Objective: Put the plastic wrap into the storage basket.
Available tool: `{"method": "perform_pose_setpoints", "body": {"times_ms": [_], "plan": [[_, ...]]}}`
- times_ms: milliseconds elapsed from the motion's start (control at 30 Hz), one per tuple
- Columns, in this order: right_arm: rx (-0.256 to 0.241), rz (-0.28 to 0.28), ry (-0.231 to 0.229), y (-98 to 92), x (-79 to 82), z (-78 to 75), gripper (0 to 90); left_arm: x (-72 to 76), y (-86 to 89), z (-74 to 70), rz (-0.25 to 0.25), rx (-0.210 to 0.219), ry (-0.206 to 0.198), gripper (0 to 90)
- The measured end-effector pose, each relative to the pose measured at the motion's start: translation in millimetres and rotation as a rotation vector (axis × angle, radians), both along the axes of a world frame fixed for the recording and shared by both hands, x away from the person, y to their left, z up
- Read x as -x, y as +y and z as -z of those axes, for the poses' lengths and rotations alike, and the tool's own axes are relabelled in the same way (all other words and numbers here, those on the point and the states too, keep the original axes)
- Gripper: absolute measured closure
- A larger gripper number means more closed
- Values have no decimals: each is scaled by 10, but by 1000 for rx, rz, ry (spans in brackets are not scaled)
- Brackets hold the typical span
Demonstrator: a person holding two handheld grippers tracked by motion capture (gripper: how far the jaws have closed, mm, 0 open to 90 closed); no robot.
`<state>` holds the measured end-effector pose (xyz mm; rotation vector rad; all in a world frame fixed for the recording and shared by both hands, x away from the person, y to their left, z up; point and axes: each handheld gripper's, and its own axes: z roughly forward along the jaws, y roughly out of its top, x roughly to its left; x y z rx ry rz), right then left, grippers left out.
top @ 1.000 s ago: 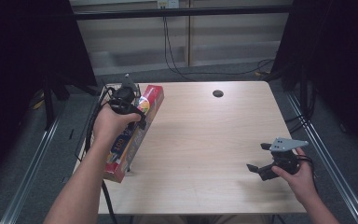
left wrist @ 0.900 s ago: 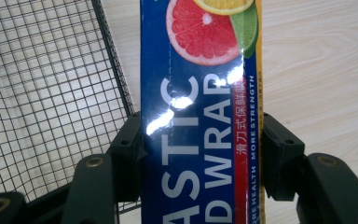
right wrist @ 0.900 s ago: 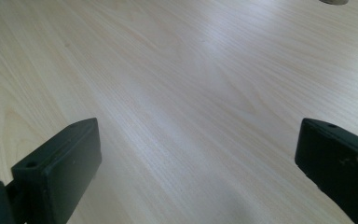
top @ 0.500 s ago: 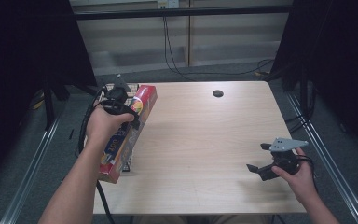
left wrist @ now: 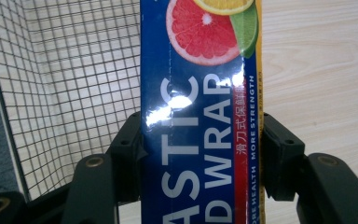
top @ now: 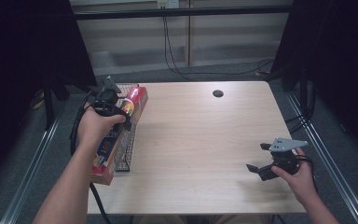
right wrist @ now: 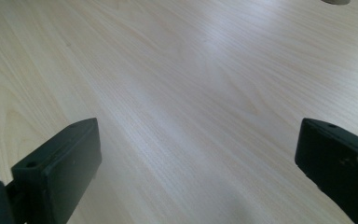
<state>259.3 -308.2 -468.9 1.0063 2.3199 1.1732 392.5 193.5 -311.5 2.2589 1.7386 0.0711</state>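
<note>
Jaws: the left gripper point(left wrist: 200, 154) is clamped across the width of the box of plastic wrap point(left wrist: 200, 116), a pad flat on each long side; the right gripper point(top: 269, 164) is spread wide with nothing between its jaws.
Box: at the desk's left edge, lying lengthwise over the wire basket point(top: 129, 140), its near end past the basket's front.
Right hand: low near the desk's point(top: 205, 135) right front corner, idle.
Step, as I judge it: carrying the box at the basket.
Doing it well: keep the box level, watch the overhanging near end, and don't release until it sits steady on the mesh.
</note>
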Motion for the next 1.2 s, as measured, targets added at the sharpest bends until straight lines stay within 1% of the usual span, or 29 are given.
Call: {"method": "perform_pose_setpoints", "body": {"times_ms": [100,133,200,300,433,467,533,600,767,800,833,900,967,1000,1033,1067,1100,1167,1200], "plan": [[0,-1,-1,2,-2,2,2,-1,44,8,-3,1,5,435],[-1,-2,1,3,-2,2,2,1,52,15,-11,2,0,435],[0,-1,1,4,-2,3,2,1,67,24,-20,3,5,435],[0,-1,2,4,-2,2,2,-1,95,41,-18,-8,5,435],[0,-2,2,6,-1,4,2,-2,120,61,-34,-2,7,435],[0,-2,2,7,-1,4,2,-8,142,71,-44,-5,13,435],[-1,-2,2,6,-1,3,2,-11,168,81,-46,-9,12,435],[0,-1,1,4,-1,2,2,-11,185,88,-55,-2,14,435],[0,-4,3,8,-2,4,2,-13,220,103,-68,-12,13,434],[-1,-3,2,9,-2,4,2,-14,233,116,-80,-6,19,434],[0,-2,2,8,-1,3,2,-20,249,126,-79,-12,17,434],[1,-1,2,8,-1,1,2,-24,276,155,-97,-6,16,434],[5,-4,-2,13,1,-4,2,-27,298,176,-104,-6,26,434],[5,-6,-1,18,2,-6,2,-28,307,187,-104,-9,24,434],[10,-5,-2,21,3,-7,1,-25,309,204,-116,-10,15,434],[16,-7,-5,24,2,-6,2,-27,319,208,-121,-3,23,434],[14,-10,-4,26,0,-2,2,-27,329,219,-126,-3,22,434],[14,-11,-3,27,-1,-1,1,-31,348,231,-134,-6,29,433],[12,-11,-4,26,-1,-2,1,-31,354,241,-134,-13,25,433]]}}
